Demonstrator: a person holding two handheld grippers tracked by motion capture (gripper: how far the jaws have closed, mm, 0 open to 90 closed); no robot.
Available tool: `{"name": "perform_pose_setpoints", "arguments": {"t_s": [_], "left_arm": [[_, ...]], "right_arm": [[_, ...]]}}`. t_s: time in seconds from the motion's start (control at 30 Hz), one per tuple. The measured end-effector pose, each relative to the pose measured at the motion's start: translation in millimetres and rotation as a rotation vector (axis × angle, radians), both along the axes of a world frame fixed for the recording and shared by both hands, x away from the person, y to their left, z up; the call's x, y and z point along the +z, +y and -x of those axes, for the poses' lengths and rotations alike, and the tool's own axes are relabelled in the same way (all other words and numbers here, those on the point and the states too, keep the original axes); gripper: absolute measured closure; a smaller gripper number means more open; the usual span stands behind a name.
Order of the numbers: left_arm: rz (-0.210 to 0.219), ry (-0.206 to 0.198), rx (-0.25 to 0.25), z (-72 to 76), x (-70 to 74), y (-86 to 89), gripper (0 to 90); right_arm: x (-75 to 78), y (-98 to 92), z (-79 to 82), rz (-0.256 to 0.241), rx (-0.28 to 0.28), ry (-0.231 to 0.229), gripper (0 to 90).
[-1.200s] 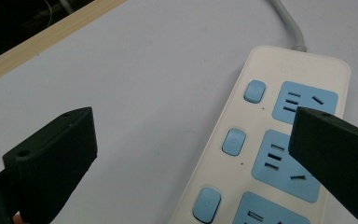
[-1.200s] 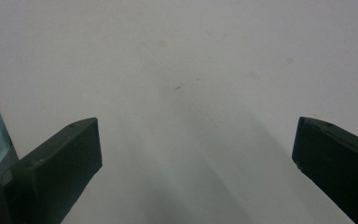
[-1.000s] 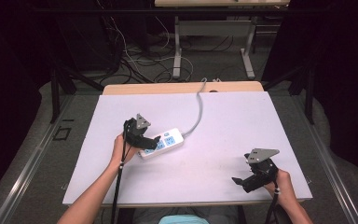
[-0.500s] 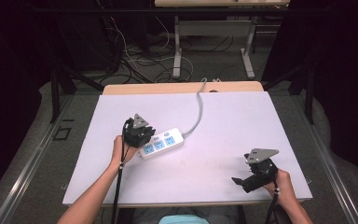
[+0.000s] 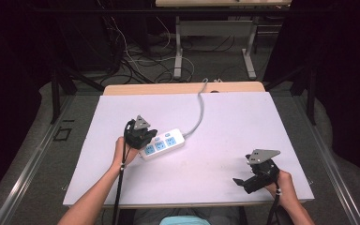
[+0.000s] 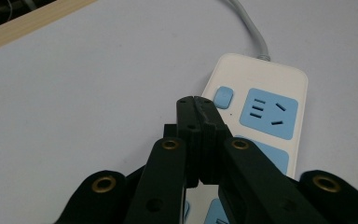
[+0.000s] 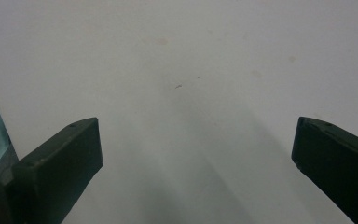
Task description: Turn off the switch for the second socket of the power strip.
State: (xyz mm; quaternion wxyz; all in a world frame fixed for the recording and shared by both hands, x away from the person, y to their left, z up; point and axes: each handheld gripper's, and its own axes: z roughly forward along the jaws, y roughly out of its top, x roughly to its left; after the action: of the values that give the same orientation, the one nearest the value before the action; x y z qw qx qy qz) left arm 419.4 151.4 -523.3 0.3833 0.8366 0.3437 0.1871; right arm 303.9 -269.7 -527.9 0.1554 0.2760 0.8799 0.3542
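Hovering over the power strip [image 6: 261, 116], the left gripper [image 6: 196, 103] has its jaws pressed together, empty, tips just beside the switch [image 6: 223, 96]; the strip's long axis runs toward the table's far right. The right gripper [image 5: 255, 176], jaws wide apart, sits well apart near the front edge.

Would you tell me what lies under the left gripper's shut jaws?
The power strip lies under the left gripper: its switch and one blue socket show, while the jaws cover parts of the nearer sockets.
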Motion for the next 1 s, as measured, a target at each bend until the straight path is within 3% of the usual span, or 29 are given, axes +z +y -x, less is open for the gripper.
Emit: {"name": "perform_pose_setpoints", "arguments": {"t_s": [0.63, 0.67, 0.8, 1.0], "left_arm": [[-0.022, 0.027, -0.020, -3.9, -12.7, -6.1, 90.0], [-0.041, 0.034, -0.026, -4.2, -12.3, -5.3, 90.0], [-0.039, 0.020, -0.030, -4.5, -14.4, -6.3, 90.0], [-0.028, 0.041, -0.025, -3.9, -14.6, -5.4, 90.0]], "right_arm": [[-0.5, 0.3, 0.0, -0.004, 0.002, -0.006, 1.0], [-0.7, 0.5, 0.0, -0.003, 0.004, -0.010, 1.0], [-0.1, 0.1, 0.0, 0.007, 0.011, 0.000, 1.1], [-0.6, 0.9, -0.3, 0.011, 0.011, -0.006, 1.1]]}}
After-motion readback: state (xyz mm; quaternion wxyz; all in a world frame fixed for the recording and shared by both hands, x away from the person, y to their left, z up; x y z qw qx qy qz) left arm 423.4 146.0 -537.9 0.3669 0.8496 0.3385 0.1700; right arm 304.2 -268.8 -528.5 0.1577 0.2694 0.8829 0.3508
